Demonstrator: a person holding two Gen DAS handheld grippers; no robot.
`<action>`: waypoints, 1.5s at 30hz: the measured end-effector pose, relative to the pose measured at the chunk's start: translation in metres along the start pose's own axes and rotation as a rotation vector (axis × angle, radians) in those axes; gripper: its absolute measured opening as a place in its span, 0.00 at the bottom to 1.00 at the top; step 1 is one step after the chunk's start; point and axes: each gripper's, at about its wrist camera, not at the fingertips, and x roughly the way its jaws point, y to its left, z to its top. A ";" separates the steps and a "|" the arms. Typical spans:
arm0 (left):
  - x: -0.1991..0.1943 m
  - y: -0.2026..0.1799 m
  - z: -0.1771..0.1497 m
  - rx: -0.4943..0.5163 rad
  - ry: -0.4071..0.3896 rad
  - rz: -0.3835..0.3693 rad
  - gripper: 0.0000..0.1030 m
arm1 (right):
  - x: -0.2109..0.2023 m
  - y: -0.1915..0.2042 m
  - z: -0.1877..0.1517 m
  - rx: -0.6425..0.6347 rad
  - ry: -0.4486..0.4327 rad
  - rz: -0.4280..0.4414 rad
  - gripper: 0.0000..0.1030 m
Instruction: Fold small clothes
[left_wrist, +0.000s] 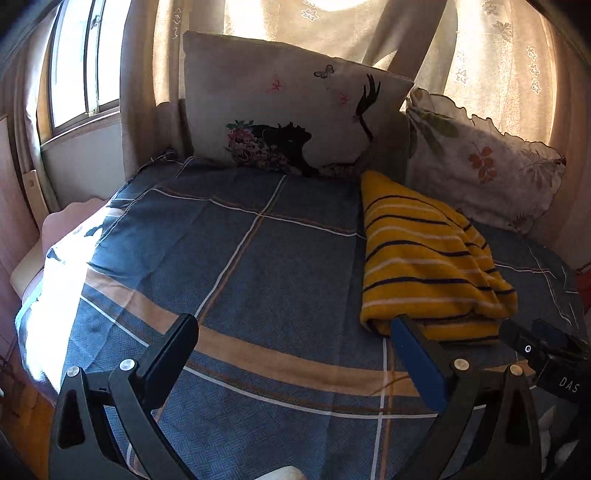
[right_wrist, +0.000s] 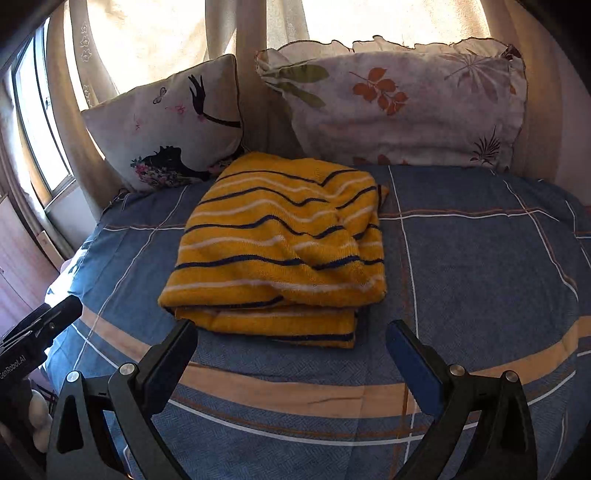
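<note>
A yellow knitted garment (right_wrist: 280, 251) with dark and white stripes lies folded in a thick rectangle on the blue checked bedspread (right_wrist: 480, 258). In the left wrist view it (left_wrist: 424, 258) lies to the right. My right gripper (right_wrist: 291, 328) is open and empty, its fingertips just short of the garment's near edge. My left gripper (left_wrist: 295, 325) is open and empty over bare bedspread (left_wrist: 240, 258), with its right fingertip (left_wrist: 402, 325) at the garment's near left corner. The right gripper's body (left_wrist: 546, 350) shows at the right edge of the left wrist view.
Two pillows lean against the curtain at the head of the bed: one with a black silhouette print (right_wrist: 173, 125), one with leaves (right_wrist: 399, 103). A window (left_wrist: 85, 59) and the bed's left edge (left_wrist: 55, 266) are on the left, in bright sunlight.
</note>
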 end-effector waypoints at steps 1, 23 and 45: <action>0.004 -0.001 0.001 0.002 0.008 0.003 1.00 | -0.001 -0.002 0.003 0.002 -0.006 -0.007 1.00; 0.052 -0.017 0.004 0.029 0.126 -0.013 1.00 | 0.022 -0.013 0.012 -0.018 0.010 -0.035 1.00; 0.088 -0.011 -0.019 0.010 0.234 -0.005 1.00 | 0.019 -0.030 0.021 0.024 -0.030 -0.023 0.99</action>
